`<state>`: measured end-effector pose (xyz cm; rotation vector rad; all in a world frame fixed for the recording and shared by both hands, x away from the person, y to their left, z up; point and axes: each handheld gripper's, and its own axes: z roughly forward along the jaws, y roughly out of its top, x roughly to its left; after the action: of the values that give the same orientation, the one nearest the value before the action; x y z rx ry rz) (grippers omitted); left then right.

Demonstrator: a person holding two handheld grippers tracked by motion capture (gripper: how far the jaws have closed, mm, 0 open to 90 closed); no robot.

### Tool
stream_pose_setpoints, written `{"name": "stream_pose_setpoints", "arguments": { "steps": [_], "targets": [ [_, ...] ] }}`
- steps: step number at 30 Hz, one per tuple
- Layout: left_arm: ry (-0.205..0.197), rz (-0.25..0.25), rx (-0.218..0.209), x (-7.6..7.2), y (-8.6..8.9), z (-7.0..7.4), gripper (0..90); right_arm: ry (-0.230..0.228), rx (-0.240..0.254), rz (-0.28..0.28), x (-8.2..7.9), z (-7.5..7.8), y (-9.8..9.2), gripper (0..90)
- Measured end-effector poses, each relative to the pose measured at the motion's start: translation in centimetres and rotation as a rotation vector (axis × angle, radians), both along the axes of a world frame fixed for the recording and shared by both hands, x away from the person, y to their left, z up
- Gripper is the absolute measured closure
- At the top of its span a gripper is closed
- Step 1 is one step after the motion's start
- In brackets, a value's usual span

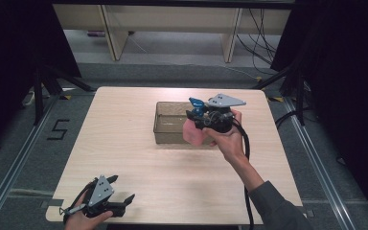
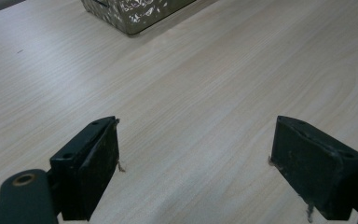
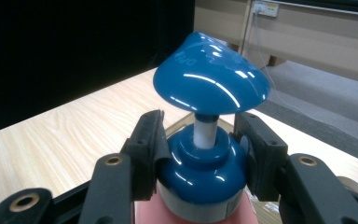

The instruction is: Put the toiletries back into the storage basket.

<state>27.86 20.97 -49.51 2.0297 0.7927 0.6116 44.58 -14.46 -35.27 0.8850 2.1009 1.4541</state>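
Pink-bodied and blue-capped, the pump bottle (image 3: 205, 154) hangs in my right gripper (image 3: 205, 161), whose jaws pinch the blue collar just under the pump head, and in the high view I see it held aloft at the near right corner of the clear plastic bin (image 1: 165, 125). That bin sits on the pale wooden worktop (image 1: 124, 158), toward its far side. My left gripper (image 2: 196, 163) rests well apart at the near left corner of the worktop, jaws spread wide with bare wood between them.
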Motion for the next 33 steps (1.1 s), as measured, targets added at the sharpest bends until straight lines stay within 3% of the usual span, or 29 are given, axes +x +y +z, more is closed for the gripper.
{"name": "stream_pose_setpoints", "arguments": {
  "steps": [5, 13, 17, 18, 19, 32, 33],
  "targets": [
    [-0.003, -0.004, 0.002, 0.1, 0.0, 0.0, 14.6, -0.010, -0.001, -0.009, 0.6, 0.3, -0.7, 54.0],
    [0.005, -0.003, -0.002, 0.0, -0.1, -0.1, 14.6, -0.025, 0.001, -0.093, 2.2, 0.6, -2.0, 54.0],
    [0.005, -0.014, 0.004, 0.1, 0.0, -0.1, 14.6, -0.020, -0.001, -0.113, 2.9, 0.6, -2.3, 54.0],
    [0.008, -0.012, -0.001, 0.0, -0.1, -0.1, 14.7, 0.009, 0.003, -0.127, 3.3, 0.5, -2.5, 54.0],
    [0.008, -0.012, -0.001, 0.0, -0.1, -0.1, 14.7, 0.009, 0.003, -0.127, 3.3, 0.5, -2.5, 54.0],
    [0.007, -0.015, 0.002, 0.1, -0.1, -0.1, 14.7, 0.010, -0.015, -0.208, 6.2, -1.2, -3.3, 53.9],
    [0.007, -0.015, 0.002, 0.1, -0.1, -0.1, 14.7, 0.025, -0.011, -0.214, 6.3, -1.4, -3.3, 54.0]
  ]
}}
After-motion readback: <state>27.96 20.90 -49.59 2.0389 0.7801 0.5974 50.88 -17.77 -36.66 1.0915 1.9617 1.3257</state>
